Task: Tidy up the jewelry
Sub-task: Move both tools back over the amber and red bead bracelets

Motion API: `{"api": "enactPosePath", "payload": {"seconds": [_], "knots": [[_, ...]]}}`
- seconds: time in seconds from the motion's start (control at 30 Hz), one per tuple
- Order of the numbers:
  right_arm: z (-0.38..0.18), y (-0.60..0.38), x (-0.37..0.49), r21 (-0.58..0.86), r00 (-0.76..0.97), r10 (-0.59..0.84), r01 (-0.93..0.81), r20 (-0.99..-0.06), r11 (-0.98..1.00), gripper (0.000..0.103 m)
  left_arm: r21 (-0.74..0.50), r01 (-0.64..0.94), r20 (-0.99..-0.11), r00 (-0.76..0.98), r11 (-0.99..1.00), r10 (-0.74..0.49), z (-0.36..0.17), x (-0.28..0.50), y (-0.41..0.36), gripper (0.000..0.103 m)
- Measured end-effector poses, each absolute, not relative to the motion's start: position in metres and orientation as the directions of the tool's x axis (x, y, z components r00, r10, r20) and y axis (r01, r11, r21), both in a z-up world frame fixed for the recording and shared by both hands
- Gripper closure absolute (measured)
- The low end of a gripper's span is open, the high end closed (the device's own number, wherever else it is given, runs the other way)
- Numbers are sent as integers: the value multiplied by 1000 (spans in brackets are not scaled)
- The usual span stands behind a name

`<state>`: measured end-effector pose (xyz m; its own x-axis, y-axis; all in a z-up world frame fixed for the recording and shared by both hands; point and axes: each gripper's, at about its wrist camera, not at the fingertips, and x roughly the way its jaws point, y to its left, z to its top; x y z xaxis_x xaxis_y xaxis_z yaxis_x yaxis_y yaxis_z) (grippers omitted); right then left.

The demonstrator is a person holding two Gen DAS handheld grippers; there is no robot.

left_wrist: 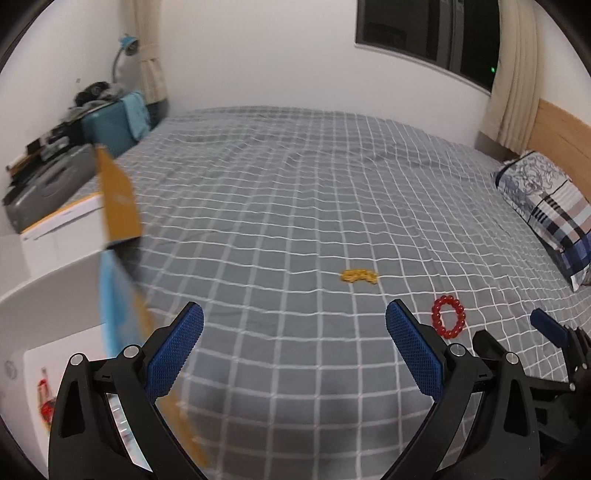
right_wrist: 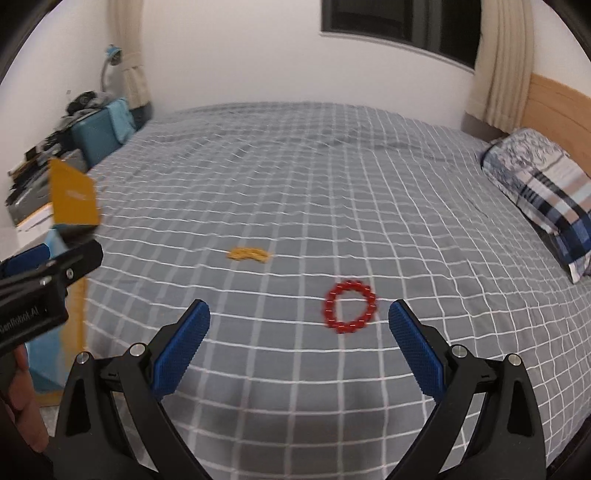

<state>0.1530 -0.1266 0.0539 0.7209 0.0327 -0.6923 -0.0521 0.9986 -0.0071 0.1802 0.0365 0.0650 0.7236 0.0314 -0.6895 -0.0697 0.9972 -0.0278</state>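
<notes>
Red bracelet point(right_wrist: 350, 307) lies flat on grey checked bedsheet point(right_wrist: 295, 184), lower centre of right view; yellow bracelet point(right_wrist: 248, 254) up-left of it, apart. Right gripper point(right_wrist: 299, 345) jaws wide apart, empty. Left gripper point(left_wrist: 294, 349) likewise spread, empty.

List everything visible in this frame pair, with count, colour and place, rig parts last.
Red bead bracelet: one, red, flat on the bed, nearest the right gripper.
Yellow bracelet: one, yellow, bunched, farther up the bed.
Bedsheet: one, grey with white grid.
Pillow: one, blue plaid, at the wooden headboard.
Box: one, orange and light blue, left bed edge; blurred.
Suitcase: one, teal, far left corner.
Window: one, dark, cream curtains.
Left gripper: blue fingers, open, empty.
Right gripper: blue fingers, open, empty.
</notes>
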Motion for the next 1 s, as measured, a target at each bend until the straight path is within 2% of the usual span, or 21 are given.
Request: {"api": "enactPosePath", "payload": {"seconds": [0.5,0.93,1.0], "knots": [[-43,-175,243,-5,600,5,-15,-800,1000,10,38,-3,-778,628,999,31,-34,308,-23,6],[-77,-184,271,11,551,9,0,-835,1000,10,20,-17,-807,590,1000,26,-89,356,-34,6],[-80,-184,273,10,548,10,-3,-836,1000,12,31,-13,-805,592,999,32,-90,359,-35,6]]}}
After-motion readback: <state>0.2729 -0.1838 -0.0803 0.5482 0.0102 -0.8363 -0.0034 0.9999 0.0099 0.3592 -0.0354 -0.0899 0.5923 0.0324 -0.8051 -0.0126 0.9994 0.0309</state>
